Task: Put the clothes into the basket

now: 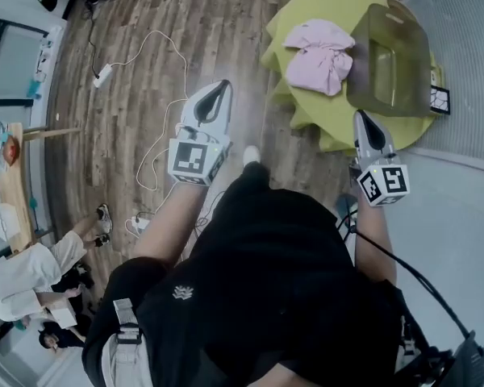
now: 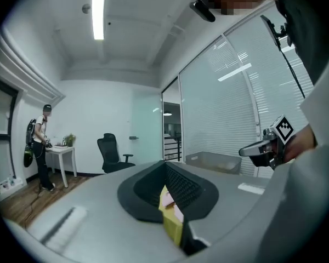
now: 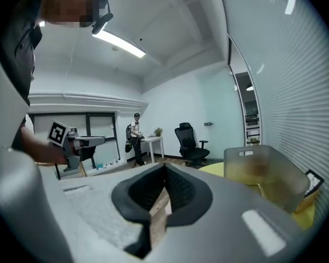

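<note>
A pile of pink clothes (image 1: 321, 55) lies on a round yellow-green table (image 1: 339, 118). Right beside it on the table stands a translucent olive basket (image 1: 391, 59), seen empty in the right gripper view (image 3: 263, 171). My left gripper (image 1: 220, 87) is held over the wooden floor, left of the table, shut with nothing in it. A sliver of table and pink cloth shows through its slit (image 2: 165, 166). My right gripper (image 1: 361, 118) hovers at the table's near edge, just short of the basket, and is also shut and empty (image 3: 164, 169).
White cables and a power strip (image 1: 103, 75) trail across the wooden floor to the left. People sit at the lower left (image 1: 24, 280). A black office chair (image 2: 112, 152) and a person at a white desk (image 2: 41, 147) stand far off. A glass wall runs on the right.
</note>
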`<state>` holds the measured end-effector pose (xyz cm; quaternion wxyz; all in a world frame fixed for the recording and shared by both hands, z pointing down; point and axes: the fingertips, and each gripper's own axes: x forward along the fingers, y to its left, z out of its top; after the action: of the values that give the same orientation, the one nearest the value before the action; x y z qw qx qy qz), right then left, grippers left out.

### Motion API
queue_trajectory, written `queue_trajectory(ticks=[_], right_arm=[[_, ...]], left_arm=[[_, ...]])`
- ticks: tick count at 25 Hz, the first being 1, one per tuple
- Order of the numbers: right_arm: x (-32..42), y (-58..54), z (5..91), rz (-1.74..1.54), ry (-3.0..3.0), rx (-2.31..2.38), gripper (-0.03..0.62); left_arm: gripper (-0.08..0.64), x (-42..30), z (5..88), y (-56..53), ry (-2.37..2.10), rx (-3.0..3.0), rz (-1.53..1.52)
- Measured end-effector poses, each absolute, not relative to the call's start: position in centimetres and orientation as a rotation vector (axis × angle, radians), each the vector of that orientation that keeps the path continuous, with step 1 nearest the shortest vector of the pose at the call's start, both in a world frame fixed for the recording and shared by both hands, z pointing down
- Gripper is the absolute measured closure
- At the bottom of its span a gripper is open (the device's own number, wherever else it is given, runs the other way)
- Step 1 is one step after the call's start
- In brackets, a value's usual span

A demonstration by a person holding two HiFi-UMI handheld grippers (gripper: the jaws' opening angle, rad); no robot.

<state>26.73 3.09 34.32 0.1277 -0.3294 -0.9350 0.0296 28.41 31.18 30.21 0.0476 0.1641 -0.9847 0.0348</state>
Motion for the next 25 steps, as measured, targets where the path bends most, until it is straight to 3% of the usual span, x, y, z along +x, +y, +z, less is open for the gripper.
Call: queue_trajectory(ticks=[10,25], right_arm=[[18.1,7.5,32.1,0.054,-2.815,-0.759,0.591],[13.2,10.6,31.1,0.039,-2.842,-0.721,0.591]], left_arm=[[0.555,18.6,29.6,38.1,-3.01,0.65,0.133],[0.555,10.9,28.3,38.5,-2.985,0.843,0.124]])
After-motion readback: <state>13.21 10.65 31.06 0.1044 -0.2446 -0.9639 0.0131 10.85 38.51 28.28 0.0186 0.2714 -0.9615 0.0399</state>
